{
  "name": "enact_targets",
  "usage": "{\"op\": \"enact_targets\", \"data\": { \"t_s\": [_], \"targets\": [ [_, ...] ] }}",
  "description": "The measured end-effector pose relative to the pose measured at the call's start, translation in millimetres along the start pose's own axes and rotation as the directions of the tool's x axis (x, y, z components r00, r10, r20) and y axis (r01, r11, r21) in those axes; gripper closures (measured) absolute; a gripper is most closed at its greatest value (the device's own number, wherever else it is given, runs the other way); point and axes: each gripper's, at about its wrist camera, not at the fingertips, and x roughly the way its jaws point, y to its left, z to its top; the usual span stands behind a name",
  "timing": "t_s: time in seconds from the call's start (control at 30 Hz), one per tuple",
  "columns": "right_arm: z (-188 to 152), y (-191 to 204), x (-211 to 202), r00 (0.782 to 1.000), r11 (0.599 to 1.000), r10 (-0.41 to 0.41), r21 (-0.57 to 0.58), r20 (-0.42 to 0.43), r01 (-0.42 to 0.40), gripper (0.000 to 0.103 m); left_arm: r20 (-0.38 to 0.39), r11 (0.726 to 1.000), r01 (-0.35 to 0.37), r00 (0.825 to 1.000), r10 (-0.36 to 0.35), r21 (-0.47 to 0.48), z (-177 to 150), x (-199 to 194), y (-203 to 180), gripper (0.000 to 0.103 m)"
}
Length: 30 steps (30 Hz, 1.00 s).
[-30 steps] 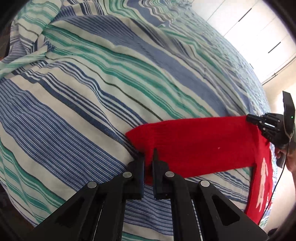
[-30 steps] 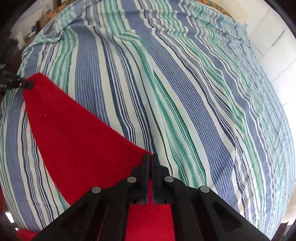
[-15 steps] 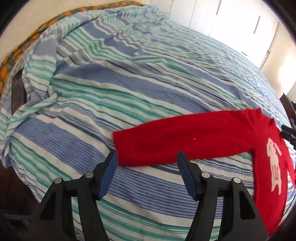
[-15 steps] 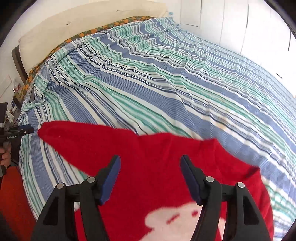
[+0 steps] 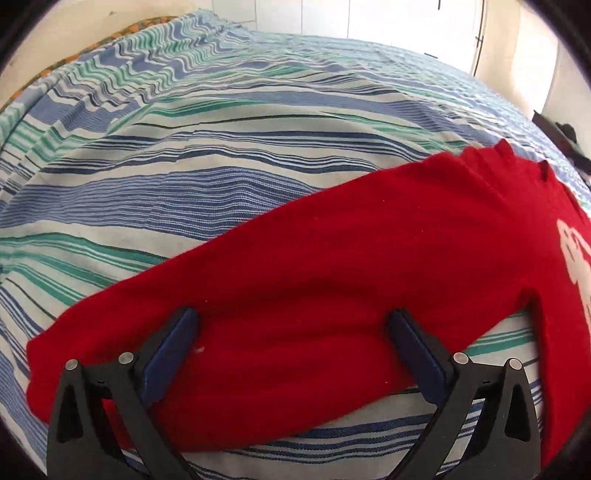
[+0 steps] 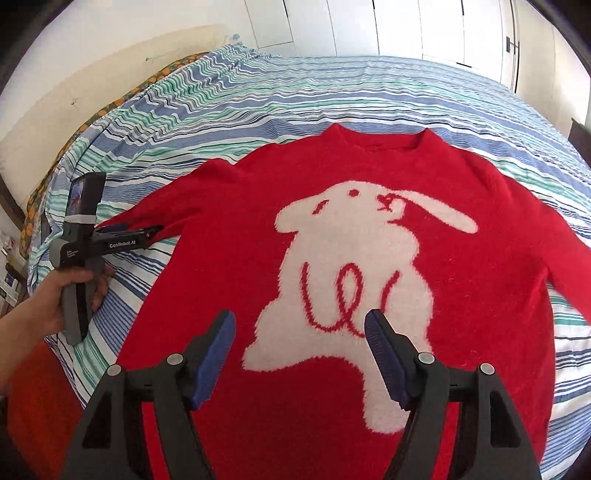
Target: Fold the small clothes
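A red sweater (image 6: 229,221) with a white rabbit design (image 6: 354,258) lies flat, front up, on the striped bed (image 6: 295,92). Its left sleeve (image 5: 314,280) stretches out across the sheet. My left gripper (image 5: 291,325) is open, its jaws wide apart just above the middle of that sleeve; it also shows in the right wrist view (image 6: 147,232) at the sleeve. My right gripper (image 6: 299,328) is open and empty, hovering over the rabbit's lower part. The right sleeve (image 6: 565,243) runs off to the right.
The blue, green and white striped sheet (image 5: 221,155) covers the whole bed. White wardrobe doors (image 6: 406,26) stand behind the bed. An orange-patterned cover edge (image 6: 122,99) shows at the bed's far left side. A hand (image 6: 44,306) holds the left gripper's handle.
Both grippers were shut on the sweater one second ago, then let go and opened. The left moved in along the sleeve; the right pulled back over the rabbit front.
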Motion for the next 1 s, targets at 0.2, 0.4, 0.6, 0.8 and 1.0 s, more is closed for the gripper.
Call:
{"op": "enact_targets", "data": {
  "t_s": [0.2, 0.4, 0.6, 0.8, 1.0],
  "targets": [
    [-8.7, 14.7, -2.3, 1.000, 0.999, -0.015, -0.037, -0.015, 0.015, 0.031, -0.004, 1.000, -0.002, 1.000, 0.002, -0.004, 2.2, 3.2, -4.5, 0.000],
    [-12.9, 26.2, -17.0, 0.998, 0.996, -0.059, -0.069, -0.010, 0.058, 0.031, -0.006, 1.000, -0.003, 1.000, 0.003, -0.003, 1.6, 5.5, -3.3, 0.000],
    [-22.3, 53.8, -9.8, 0.995, 0.995, -0.034, -0.094, -0.089, 0.025, 0.031, -0.007, 1.000, -0.003, 1.000, 0.003, -0.003, 1.6, 5.3, -2.9, 0.000],
    [-41.0, 85.6, -12.3, 0.989, 0.988, -0.013, -0.157, -0.149, -0.011, 0.031, -0.007, 1.000, -0.003, 1.000, 0.003, -0.003, 1.7, 5.5, -2.8, 0.000],
    [-40.7, 87.0, -35.6, 0.998, 0.994, 0.009, -0.108, -0.066, -0.017, 0.031, -0.007, 1.000, -0.003, 1.000, 0.003, -0.004, 1.7, 5.3, -2.8, 0.000]
  ]
}}
